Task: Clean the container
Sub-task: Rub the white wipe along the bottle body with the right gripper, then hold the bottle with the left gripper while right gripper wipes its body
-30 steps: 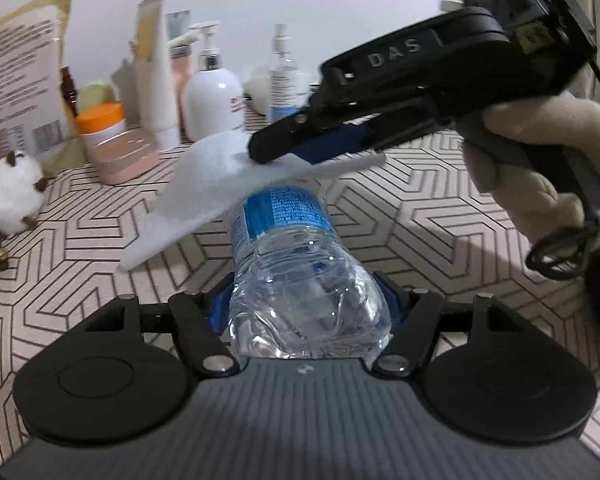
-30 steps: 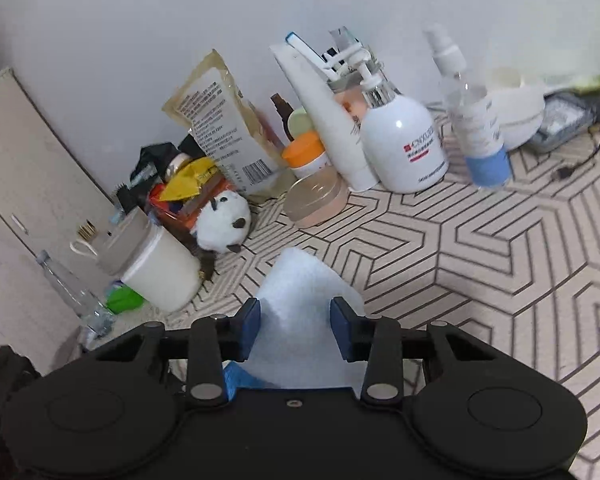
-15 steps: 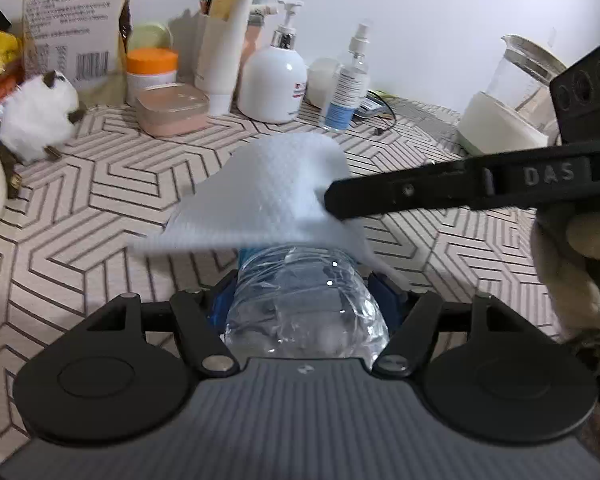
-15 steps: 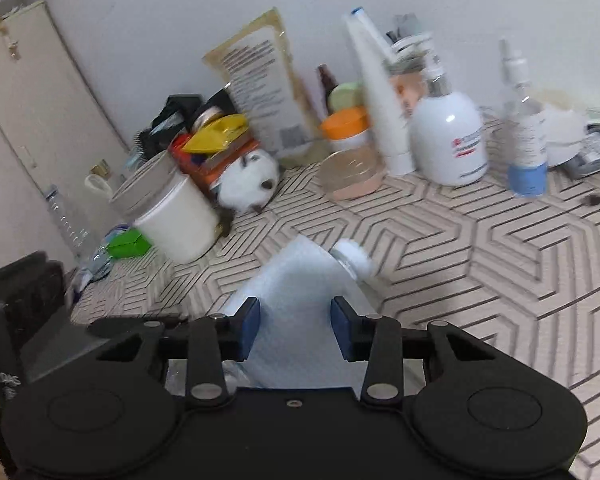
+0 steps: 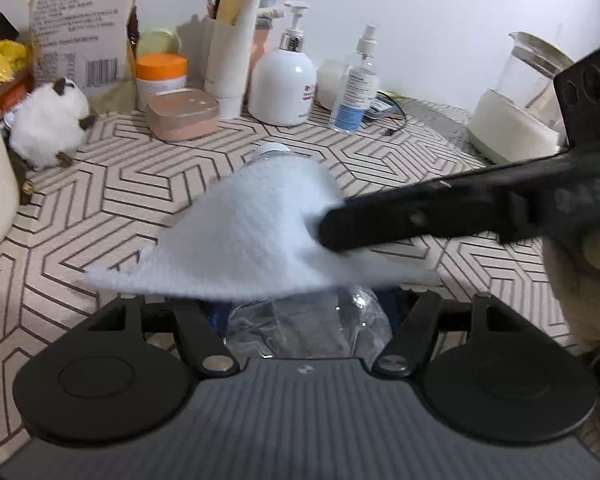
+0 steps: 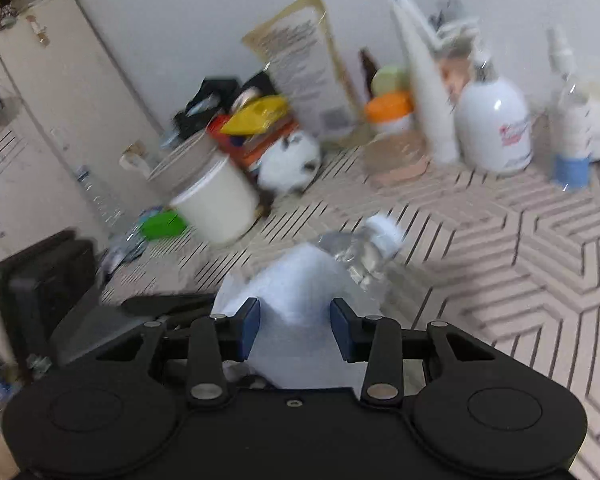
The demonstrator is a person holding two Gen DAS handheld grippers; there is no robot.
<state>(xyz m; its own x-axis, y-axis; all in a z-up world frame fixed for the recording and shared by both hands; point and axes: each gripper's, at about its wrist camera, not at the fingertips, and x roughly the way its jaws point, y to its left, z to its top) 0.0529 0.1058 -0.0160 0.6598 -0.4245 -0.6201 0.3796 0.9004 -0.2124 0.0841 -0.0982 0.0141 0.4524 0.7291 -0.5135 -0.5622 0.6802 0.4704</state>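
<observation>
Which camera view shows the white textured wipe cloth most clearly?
The left wrist view. There the white textured wipe cloth lies sharp and spread over the clear plastic water bottle, and its weave is visible. In the right wrist view, the cloth is motion-blurred and partly hidden between the right tool's blue pads.

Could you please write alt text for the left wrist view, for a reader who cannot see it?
A clear crumpled plastic bottle lies gripped in the left gripper, draped with a white textured wipe pinched by the black right gripper reaching in from the right. Behind, toiletries crowd a geometric-patterned tabletop.
</observation>
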